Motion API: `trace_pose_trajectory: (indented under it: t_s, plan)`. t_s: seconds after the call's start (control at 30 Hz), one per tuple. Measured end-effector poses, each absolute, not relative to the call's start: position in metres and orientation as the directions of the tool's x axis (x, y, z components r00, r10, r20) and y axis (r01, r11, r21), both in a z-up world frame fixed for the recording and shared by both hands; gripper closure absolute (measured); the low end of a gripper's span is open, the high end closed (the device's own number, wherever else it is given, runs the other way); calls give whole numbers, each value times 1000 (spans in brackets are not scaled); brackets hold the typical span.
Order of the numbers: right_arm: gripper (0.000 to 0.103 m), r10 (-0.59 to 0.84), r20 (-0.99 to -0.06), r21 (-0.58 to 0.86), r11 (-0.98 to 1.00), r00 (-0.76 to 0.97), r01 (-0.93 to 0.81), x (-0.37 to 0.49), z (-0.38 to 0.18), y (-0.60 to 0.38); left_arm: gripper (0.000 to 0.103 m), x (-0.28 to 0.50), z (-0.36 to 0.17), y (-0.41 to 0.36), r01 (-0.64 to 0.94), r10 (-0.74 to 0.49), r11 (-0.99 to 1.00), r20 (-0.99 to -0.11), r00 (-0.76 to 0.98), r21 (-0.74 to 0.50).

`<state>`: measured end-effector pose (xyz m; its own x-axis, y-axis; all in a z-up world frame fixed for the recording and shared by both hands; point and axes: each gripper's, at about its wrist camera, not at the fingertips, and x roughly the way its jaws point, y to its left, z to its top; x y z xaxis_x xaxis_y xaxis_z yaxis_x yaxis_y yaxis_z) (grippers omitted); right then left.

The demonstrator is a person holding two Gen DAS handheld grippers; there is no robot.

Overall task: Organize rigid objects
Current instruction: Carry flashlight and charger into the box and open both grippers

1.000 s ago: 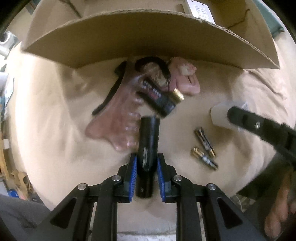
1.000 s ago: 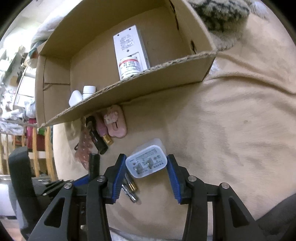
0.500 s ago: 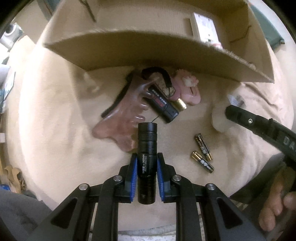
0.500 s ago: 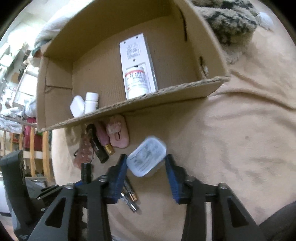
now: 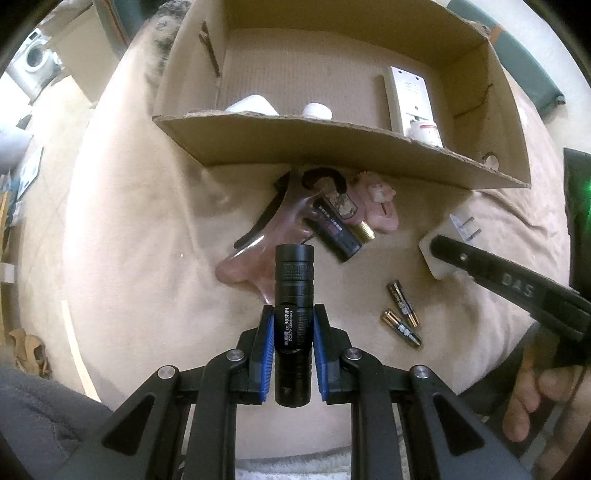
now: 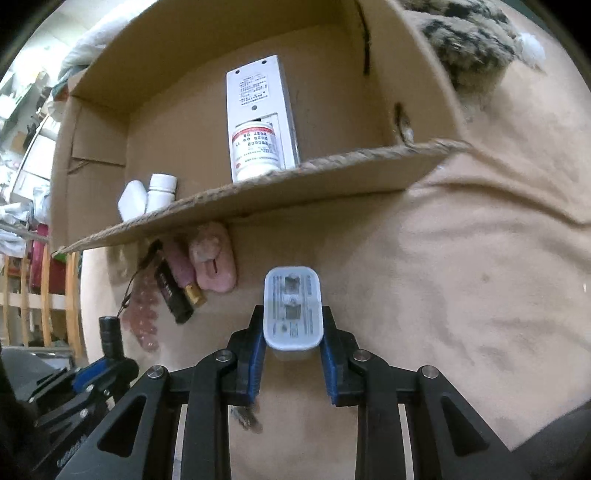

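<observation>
Black torch (image 5: 293, 317) gripped in the left gripper (image 5: 293, 328) jaws, now lifted off the beige blanket (image 5: 122, 258). White charger (image 6: 292, 310), loose a second ago, now clamped by the right gripper (image 6: 292, 328). Both look ready for the box (image 6: 258, 192).

from where i sit, a beige blanket (image 6: 461, 277) covers the whole working surface. at ten o'clock in the left wrist view i see a white washing machine (image 5: 35, 61) on a pale floor. at nine o'clock in the right wrist view stands a wooden rack (image 6: 26, 295), cluttered shelves above it. a spotted furry cushion (image 6: 469, 33) lies at one o'clock. light is dim and even.
</observation>
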<state>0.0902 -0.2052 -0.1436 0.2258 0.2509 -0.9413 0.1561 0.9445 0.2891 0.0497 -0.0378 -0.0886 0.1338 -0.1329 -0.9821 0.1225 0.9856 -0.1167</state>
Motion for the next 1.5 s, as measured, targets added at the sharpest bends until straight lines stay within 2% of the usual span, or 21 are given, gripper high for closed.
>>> trace_pose_trajectory:
  t_s: [0.2,0.37,0.6,0.77,1.07,1.3,1.5]
  plan:
    - [75,249,-929,292,947,273,132,86,-129,-205,85,38,-88,-48,108,-134,987,-977,167,-117]
    - [75,285,-887,344,932,364,110,66,-93,-220,85,22,-51,-42,108,-147,987,-952,267,-122]
    - [75,348,-774,414,910,528,6,46,-22,-228,86,12,9,-34,128,-189,981,-885,426,-147]
    - [75,357,-732,415,909,580,-36,48,11,-227,86,24,44,-20,106,-204,979,-848,490,-174]
    - [75,359,-691,388,917,627,-96,71,44,-223,86,52,92,-19,107,-182,983,-775,605,-148]
    - [75,348,-694,367,924,630,-107,98,49,-219,86,83,98,-32,102,-172,985,-758,629,-139]
    - [75,307,-752,339,939,583,-58,126,11,-227,86,115,55,-52,101,-124,992,-788,604,-78]
